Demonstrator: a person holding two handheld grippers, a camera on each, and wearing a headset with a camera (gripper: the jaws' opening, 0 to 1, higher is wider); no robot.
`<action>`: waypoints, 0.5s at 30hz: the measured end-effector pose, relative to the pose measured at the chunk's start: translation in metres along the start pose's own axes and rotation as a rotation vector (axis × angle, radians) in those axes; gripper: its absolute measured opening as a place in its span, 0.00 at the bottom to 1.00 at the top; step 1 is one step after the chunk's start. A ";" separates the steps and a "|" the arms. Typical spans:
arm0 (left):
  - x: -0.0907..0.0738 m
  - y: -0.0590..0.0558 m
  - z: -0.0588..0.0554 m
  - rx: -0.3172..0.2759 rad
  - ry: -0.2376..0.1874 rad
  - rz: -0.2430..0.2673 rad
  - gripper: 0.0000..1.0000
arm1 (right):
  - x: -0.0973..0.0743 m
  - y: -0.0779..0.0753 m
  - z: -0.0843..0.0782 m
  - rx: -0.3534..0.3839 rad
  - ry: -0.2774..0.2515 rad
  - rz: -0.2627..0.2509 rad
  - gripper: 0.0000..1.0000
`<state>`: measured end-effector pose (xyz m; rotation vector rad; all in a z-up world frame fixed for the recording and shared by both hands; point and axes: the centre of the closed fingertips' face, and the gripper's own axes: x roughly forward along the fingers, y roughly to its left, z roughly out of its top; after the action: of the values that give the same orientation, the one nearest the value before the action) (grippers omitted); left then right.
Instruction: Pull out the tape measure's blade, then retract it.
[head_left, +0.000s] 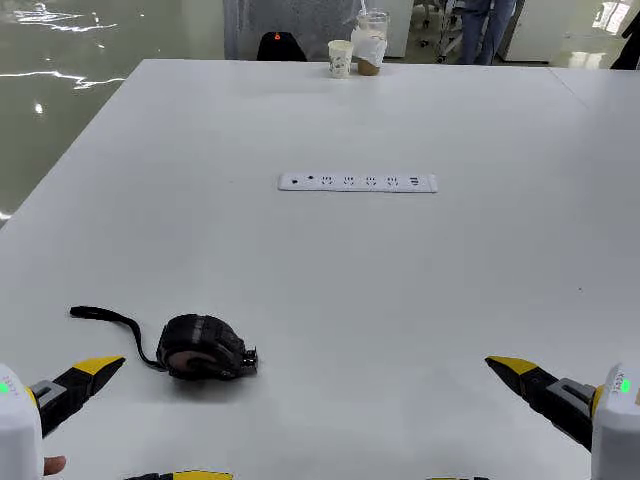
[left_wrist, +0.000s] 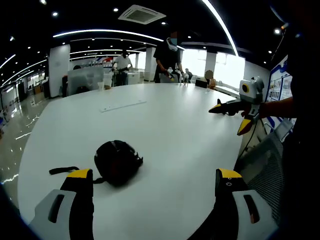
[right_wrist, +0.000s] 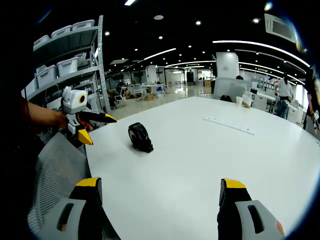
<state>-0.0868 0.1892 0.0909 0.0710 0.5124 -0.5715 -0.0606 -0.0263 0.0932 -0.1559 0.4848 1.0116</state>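
Large white table (head_left: 420, 300), power strip (head_left: 358, 182) mid-table, paper cups (head_left: 341, 58) at far edge; glossy floor (head_left: 60, 100); bin-loaded shelving (right_wrist: 65, 65); ceiling strip lights (left_wrist: 220, 25).

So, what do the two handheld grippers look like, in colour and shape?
Both look alike. The left gripper and the right gripper each have a white body with a small green light and two black tapering jaws that end in pointed yellow tips.

Same look for left gripper (left_wrist: 153, 174) and right gripper (right_wrist: 161, 182): white bodies, thick black jaws, bright yellow tips. Pointed like beaks from the side. One long dark slot on each white jaw base. Small green light on top of each white body.
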 end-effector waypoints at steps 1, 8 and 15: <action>0.000 0.000 0.000 0.001 0.002 -0.001 0.99 | 0.000 0.000 0.000 -0.001 0.001 -0.001 0.97; 0.001 0.003 0.001 0.007 0.006 -0.004 0.99 | 0.002 -0.002 0.000 -0.009 0.008 0.003 0.96; 0.004 0.005 0.001 0.020 0.018 -0.013 0.99 | 0.008 -0.005 0.001 -0.026 0.013 0.014 0.97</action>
<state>-0.0807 0.1908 0.0897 0.0924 0.5253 -0.5896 -0.0526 -0.0224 0.0899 -0.1823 0.4853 1.0317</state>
